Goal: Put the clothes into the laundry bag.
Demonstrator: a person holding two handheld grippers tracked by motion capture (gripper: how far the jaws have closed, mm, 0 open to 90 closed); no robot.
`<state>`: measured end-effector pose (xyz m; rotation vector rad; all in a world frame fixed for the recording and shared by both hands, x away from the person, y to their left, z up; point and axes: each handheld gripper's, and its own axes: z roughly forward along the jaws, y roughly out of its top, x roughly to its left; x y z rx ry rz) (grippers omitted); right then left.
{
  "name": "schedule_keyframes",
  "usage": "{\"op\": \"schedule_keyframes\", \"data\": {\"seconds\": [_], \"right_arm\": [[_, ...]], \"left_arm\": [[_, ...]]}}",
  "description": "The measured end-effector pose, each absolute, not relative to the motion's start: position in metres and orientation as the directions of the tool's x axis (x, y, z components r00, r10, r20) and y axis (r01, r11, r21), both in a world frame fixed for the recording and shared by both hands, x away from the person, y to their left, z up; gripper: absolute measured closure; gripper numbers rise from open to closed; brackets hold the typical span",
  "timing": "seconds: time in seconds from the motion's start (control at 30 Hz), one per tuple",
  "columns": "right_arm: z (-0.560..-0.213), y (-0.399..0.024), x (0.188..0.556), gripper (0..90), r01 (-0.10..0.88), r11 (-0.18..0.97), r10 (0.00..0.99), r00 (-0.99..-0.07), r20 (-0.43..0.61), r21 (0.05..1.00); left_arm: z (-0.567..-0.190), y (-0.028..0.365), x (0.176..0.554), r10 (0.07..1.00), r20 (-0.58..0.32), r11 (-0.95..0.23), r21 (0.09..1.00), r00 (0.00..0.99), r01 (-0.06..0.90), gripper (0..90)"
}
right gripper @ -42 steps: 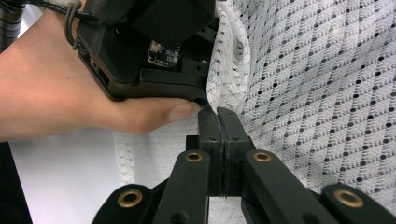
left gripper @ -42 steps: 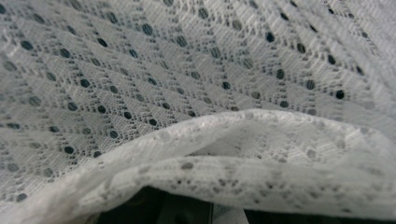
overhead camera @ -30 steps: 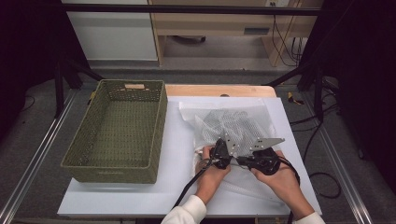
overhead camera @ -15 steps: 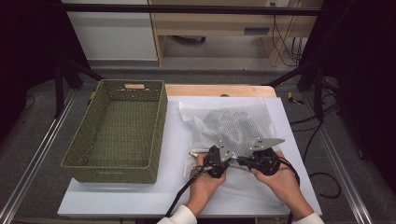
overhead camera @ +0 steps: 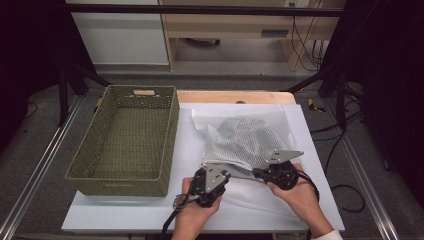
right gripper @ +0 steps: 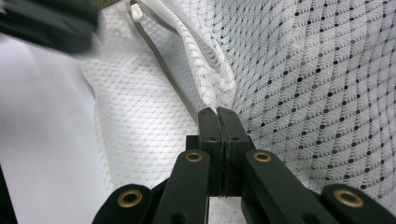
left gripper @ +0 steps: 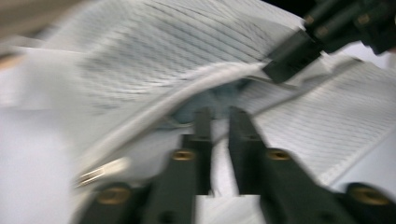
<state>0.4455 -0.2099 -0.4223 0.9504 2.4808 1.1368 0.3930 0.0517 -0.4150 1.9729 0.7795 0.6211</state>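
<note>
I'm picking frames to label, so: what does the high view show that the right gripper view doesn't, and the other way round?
High view alone: the green woven basket left of the mesh laundry bag, the white board under them, and both hands; the left gripper sits off the bag's near left corner, its jaws just opening.

Right gripper view alone: the right gripper shut on a fold of mesh, and the zipper pull.

Both: the mesh bag and white surface.

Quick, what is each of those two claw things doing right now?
Left gripper: jaws just opened a little, nothing pinched between them.
Right gripper: shut on the edge of the white mesh bag.
</note>
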Motion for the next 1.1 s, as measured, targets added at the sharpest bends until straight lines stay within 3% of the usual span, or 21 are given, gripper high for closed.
{"op": "schedule_keyframes", "data": {"seconds": [0.13,0.27,0.37,0.57,0.8,0.97,1.1], "right_arm": [[-0.425,-0.207,0.445,90.0,0.455,0.48,0.653,-0.757,0.042,0.75],[-0.428,-0.21,0.446,89.9,0.46,0.478,0.655,-0.754,0.045,0.748],[-0.429,-0.213,0.446,89.9,0.467,0.476,0.66,-0.749,0.048,0.745],[-0.431,-0.217,0.444,89.9,0.465,0.472,0.659,-0.75,0.05,0.749],[-0.433,-0.22,0.443,89.9,0.462,0.474,0.655,-0.754,0.05,0.75],[-0.433,-0.216,0.443,89.9,0.462,0.481,0.65,-0.758,0.05,0.745],[-0.435,-0.208,0.441,89.9,0.449,0.496,0.635,-0.771,0.042,0.744]], "left_arm": [[-0.41,0.078,0.383,0.782,0.13,-0.372,0.882,0.609,0.29,57.0],[-0.415,0.09,0.381,0.804,0.137,-0.376,0.871,0.579,0.316,47.4],[-0.423,0.091,0.381,0.806,0.184,-0.417,0.851,0.563,0.319,44.5],[-0.444,0.089,0.388,0.809,0.177,-0.441,0.814,0.561,0.379,44.2],[-0.465,0.088,0.4,0.814,0.147,-0.454,0.764,0.562,0.458,51.8],[-0.463,0.087,0.4,0.782,0.096,-0.458,0.759,0.616,0.463,86.4],[-0.46,0.086,0.393,0.764,0.085,-0.467,0.757,0.64,0.457,88.1]]}}
